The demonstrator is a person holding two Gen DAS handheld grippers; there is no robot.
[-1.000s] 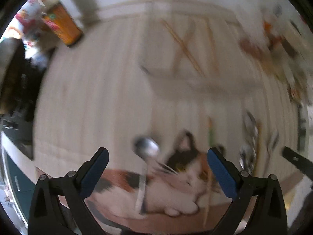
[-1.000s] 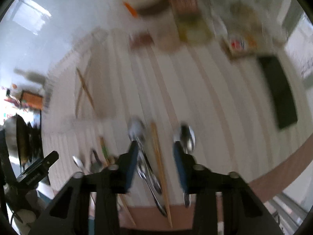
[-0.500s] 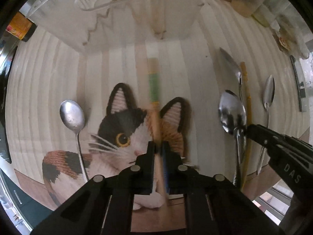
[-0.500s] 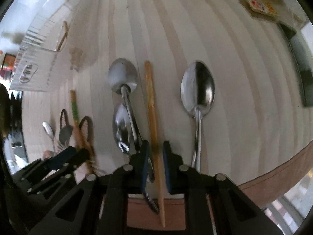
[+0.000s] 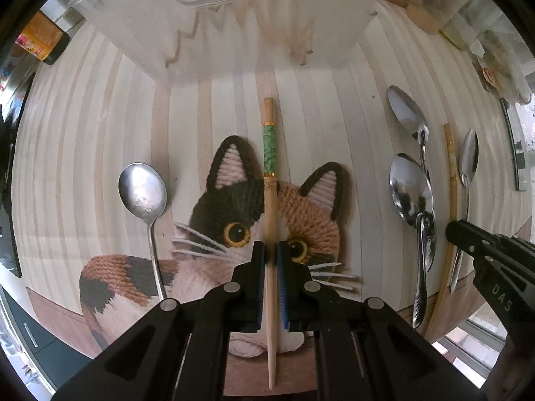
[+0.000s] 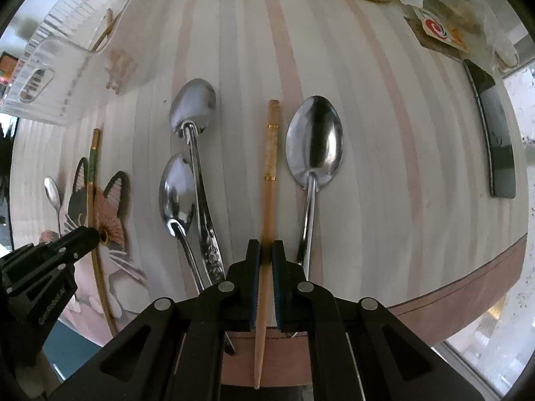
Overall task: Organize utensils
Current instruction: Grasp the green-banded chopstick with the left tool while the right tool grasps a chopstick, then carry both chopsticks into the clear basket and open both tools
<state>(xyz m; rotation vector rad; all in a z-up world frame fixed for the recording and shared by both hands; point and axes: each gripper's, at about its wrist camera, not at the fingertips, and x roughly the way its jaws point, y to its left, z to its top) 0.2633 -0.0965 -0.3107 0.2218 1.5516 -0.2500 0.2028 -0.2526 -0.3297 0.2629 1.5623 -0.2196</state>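
With both grippers pointing down, we grip one chopstick each.
Left gripper (image 5: 271, 256) clamps green-banded chopstick (image 5: 269, 153) on cat mat (image 5: 311, 207); right gripper (image 6: 265, 256) clamps plain chopstick (image 6: 270, 167) between spoons (image 6: 314, 140) on worktop (image 6: 401, 133).

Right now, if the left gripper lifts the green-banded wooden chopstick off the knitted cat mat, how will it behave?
The green-banded wooden chopstick is thin, so it is probably light and stiff. The left gripper pinches it along its narrow lower half, so the thicker banded end may droop. Being slender, it could pivot between the pads.

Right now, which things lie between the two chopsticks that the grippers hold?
In the right wrist view, two overlapping spoons lie between the green-banded chopstick and the plain-banded chopstick.
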